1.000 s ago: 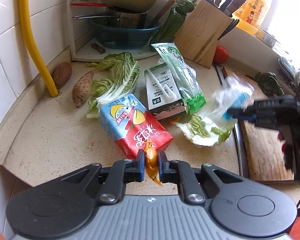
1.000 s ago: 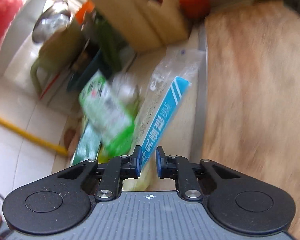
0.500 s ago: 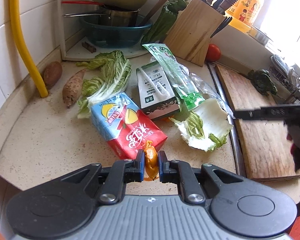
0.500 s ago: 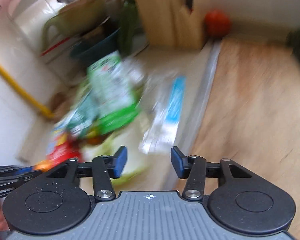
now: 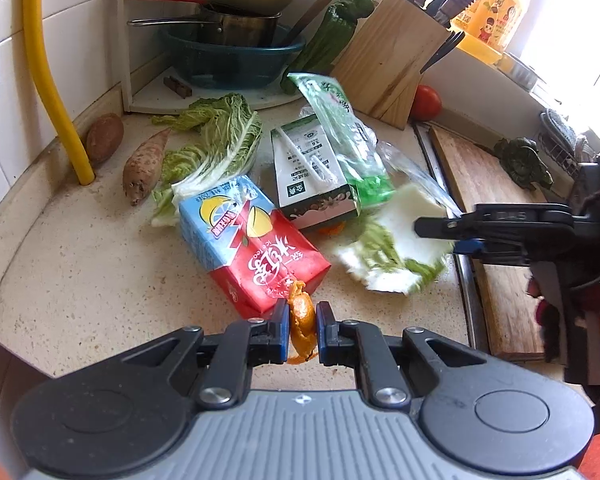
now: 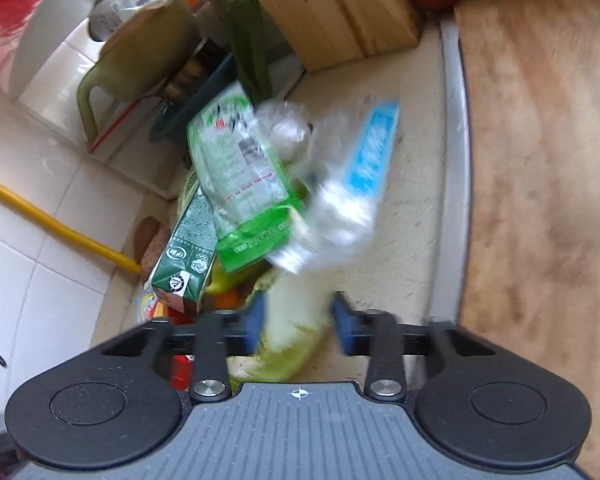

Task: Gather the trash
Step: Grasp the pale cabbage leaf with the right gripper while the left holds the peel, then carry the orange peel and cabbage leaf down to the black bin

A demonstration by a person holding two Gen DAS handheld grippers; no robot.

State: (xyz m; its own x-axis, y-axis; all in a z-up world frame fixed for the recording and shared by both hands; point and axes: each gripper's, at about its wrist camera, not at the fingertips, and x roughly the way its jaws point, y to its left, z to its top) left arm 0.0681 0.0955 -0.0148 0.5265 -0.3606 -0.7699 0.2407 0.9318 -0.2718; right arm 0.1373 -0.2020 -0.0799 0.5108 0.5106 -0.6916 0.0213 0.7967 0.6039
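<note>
The left gripper (image 5: 303, 326) is clamped on an orange peel (image 5: 301, 317), just in front of a red-and-blue carton (image 5: 252, 246). The right gripper (image 6: 298, 322) stands spread around a cabbage leaf (image 6: 290, 332) on the counter (image 5: 80, 272). A teal basin (image 5: 232, 58) holds stacked pots. A white-and-green carton (image 5: 310, 172) reads "36".

Cartons (image 5: 260, 240), wrappers (image 5: 340, 140) and cabbage (image 5: 392, 248) are crowding the middle; bare counter (image 5: 80, 272) is sitting open near left.

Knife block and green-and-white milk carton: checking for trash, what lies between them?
In the left wrist view, a green plastic bag lies there, overlapping the carton below the block.
</note>
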